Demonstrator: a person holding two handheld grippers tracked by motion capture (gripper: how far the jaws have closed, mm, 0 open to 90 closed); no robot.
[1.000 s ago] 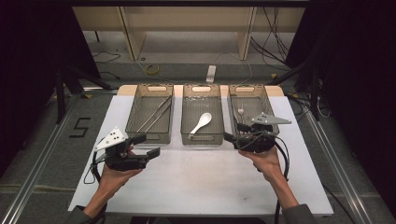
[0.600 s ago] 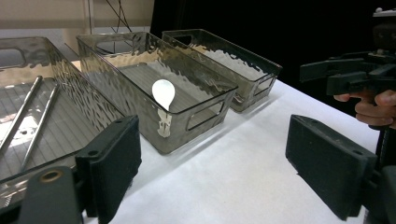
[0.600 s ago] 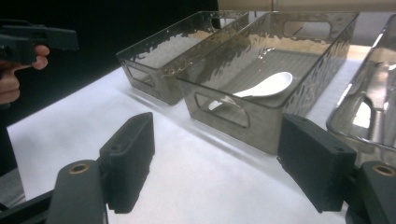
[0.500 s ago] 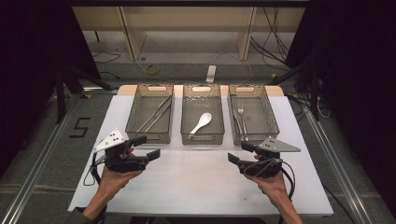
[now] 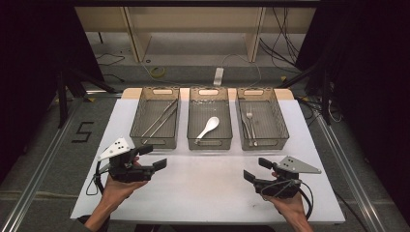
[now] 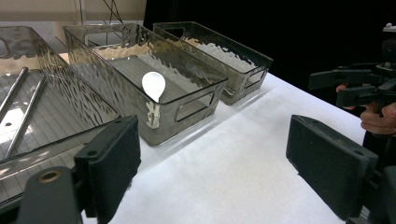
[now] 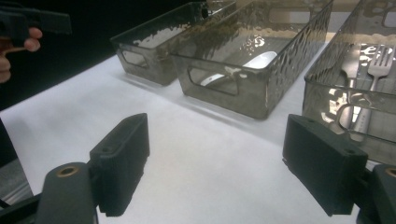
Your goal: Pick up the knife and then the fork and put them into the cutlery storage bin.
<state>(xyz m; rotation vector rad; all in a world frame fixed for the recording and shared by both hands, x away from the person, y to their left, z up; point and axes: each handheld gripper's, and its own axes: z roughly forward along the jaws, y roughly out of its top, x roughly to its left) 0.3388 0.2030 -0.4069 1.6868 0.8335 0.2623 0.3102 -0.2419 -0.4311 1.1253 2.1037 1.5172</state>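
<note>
While both grippers hover over bare white table (image 5: 208, 193) on the person's side of three smoked-plastic bins, neither holds anything. The left gripper (image 5: 155, 157) has its jaws spread wide with nothing between them, and the right gripper (image 5: 256, 169) is spread the same way, as both gripper views show.

Everything to be handled lies ahead of the fingertips, beyond the bins' near walls. The right bin (image 5: 278, 121) is the one straight ahead of the right gripper; it holds a fork (image 5: 250, 120) and what looks like a knife (image 5: 244, 126), both lying with their long axes running away from the jaws. The middle bin (image 5: 210, 145) holds one white spoon (image 5: 209, 127), bowl farther off, handle slanting back toward the left gripper. The left bin (image 5: 139, 118), ahead of the left gripper, holds two long metal rods, probably chopsticks (image 5: 160, 118), lying on a diagonal.

I judge the next reach needs a lift over a near wall, then a grasp across an item's long axis.
</note>
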